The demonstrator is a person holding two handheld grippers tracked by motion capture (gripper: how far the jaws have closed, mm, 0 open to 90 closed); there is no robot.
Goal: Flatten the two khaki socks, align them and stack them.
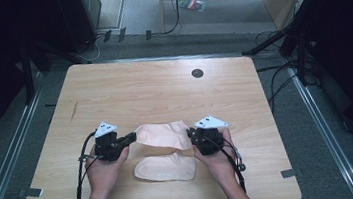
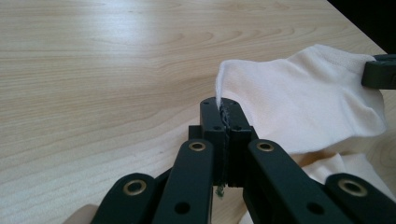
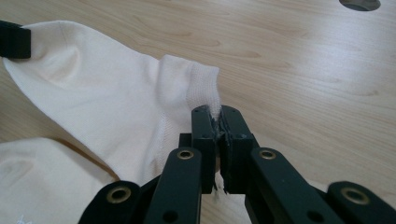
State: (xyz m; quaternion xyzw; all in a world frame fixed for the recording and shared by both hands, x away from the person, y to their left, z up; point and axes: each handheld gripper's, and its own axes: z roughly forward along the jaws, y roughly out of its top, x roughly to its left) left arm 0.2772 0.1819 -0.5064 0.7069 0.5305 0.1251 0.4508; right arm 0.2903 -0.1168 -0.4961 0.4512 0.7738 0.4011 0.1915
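Pale peach cotton sock stretches 9-to-3 o'clock between left gripper and right gripper, each clamped on 1 end.

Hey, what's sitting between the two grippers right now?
In the high view, a pale sock spans between the left gripper and right gripper, each clamped on one end. A second sock lies flat nearer the person.

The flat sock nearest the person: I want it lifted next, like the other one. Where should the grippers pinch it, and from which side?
The flat sock lies lengthwise, left to right. Probably pinch its two thin ends, one gripper from each side, low along the table, as with the held sock.
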